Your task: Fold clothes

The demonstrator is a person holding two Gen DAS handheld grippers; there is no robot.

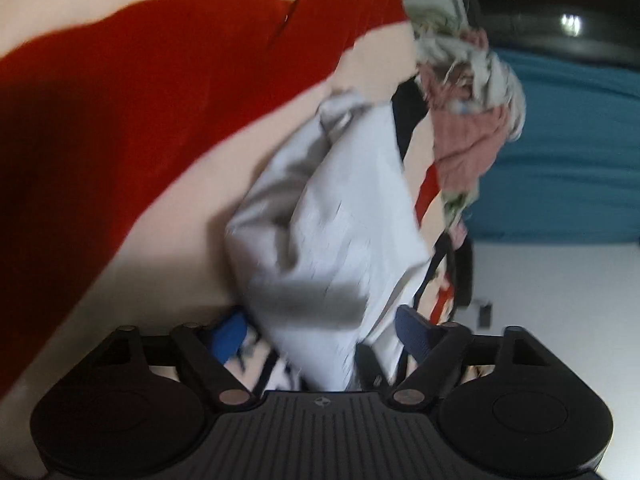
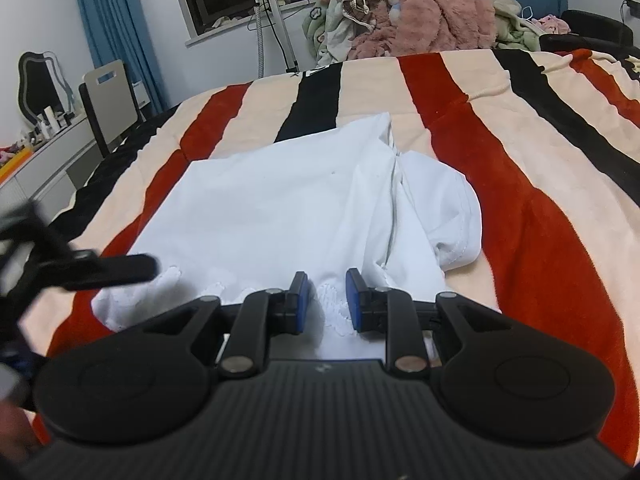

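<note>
A white garment (image 2: 280, 208) lies partly folded on a bed with a striped blanket (image 2: 520, 200); one bunched flap (image 2: 440, 216) sits on its right side. My right gripper (image 2: 326, 296) hovers low over the near hem, open, the blue pads a short way apart and only cloth showing in the gap. A blurred black finger (image 2: 120, 268) of the left gripper reaches over the garment's near left corner. The left wrist view is rolled sideways and blurred. There the left gripper (image 1: 320, 334) is open wide, and the white garment (image 1: 340, 208) rises between its fingers.
A heap of pink, green and white clothes (image 2: 420, 12) sits at the far end of the bed, also seen as a pile (image 1: 468, 136). A chair (image 2: 106, 100) and a dresser (image 2: 40, 152) stand to the left, a metal stand (image 2: 276, 20) by the window.
</note>
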